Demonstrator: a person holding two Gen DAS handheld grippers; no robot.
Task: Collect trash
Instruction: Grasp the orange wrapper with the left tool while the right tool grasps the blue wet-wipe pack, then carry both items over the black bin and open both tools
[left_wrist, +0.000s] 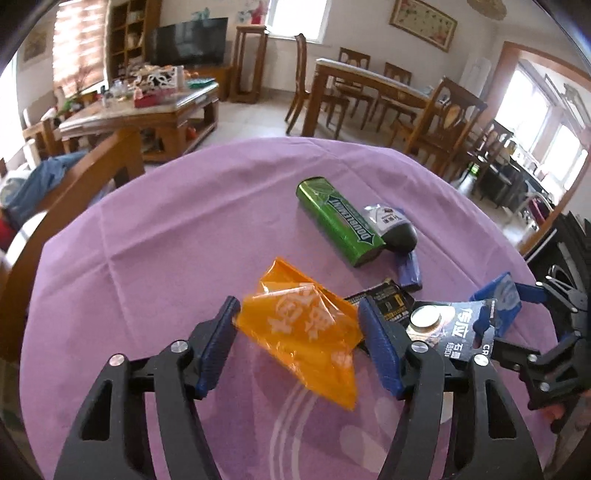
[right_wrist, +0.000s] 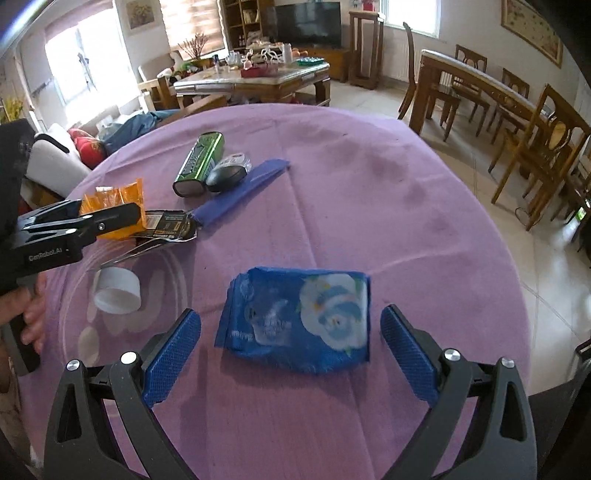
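Observation:
On the purple tablecloth (left_wrist: 166, 240) lies a crumpled orange wrapper (left_wrist: 299, 332). My left gripper (left_wrist: 298, 306) has both blue pads against the wrapper's two sides. The right wrist view shows the orange wrapper (right_wrist: 129, 195) behind the left gripper's black fingers (right_wrist: 107, 219). A blue tissue pack (right_wrist: 299, 317) with a white flower print lies flat between the fingers of my right gripper (right_wrist: 290, 314). That gripper is open, with a gap on each side of the pack. Beside them lie a black battery card (left_wrist: 424, 321) with a coin cell and a green gum box (left_wrist: 338, 221).
A black oval item (right_wrist: 225, 173) in clear packaging and a blue strip (right_wrist: 243, 192) lie by the gum box. A white cap (right_wrist: 118, 291) sits near the front left. A person's hand (right_wrist: 33, 314) holds the left tool. A wooden chair back (left_wrist: 74, 184) stands at the table's left edge.

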